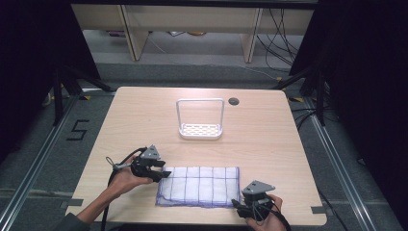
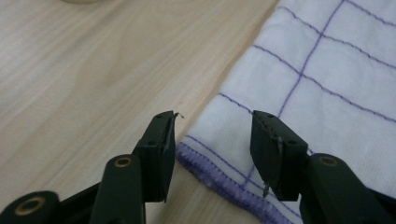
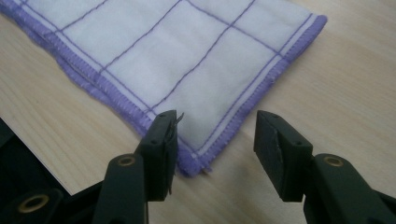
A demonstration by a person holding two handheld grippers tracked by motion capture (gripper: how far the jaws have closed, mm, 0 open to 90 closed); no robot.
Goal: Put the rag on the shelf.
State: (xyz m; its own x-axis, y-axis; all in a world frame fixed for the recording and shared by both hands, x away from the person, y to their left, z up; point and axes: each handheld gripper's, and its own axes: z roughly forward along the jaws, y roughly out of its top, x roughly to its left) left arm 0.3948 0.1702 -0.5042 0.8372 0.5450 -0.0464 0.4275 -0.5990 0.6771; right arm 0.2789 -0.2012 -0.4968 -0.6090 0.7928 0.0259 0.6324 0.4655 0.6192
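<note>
At the lower right of the high view, the right gripper (image 1: pixel 242 204) rests at the near right corner of the white cloth with purple grid lines and purple stitched hem (image 1: pixel 198 186). In the right gripper view its fingers (image 3: pixel 161 144) stand about half open with that corner between them, pressing on nothing. Further up and to the left, the left gripper (image 1: pixel 163 173) sits at the cloth's far left corner, its fingers (image 2: pixel 159 149) likewise half open and straddling the hem without gripping it. The cloth lies flat on the pale wooden worktop (image 1: pixel 144 115), long axis running left to right, so each gripper meets its own end. Beyond, at frame centre, stands a white perforated rack with a wire hoop (image 1: pixel 200 119).
</note>
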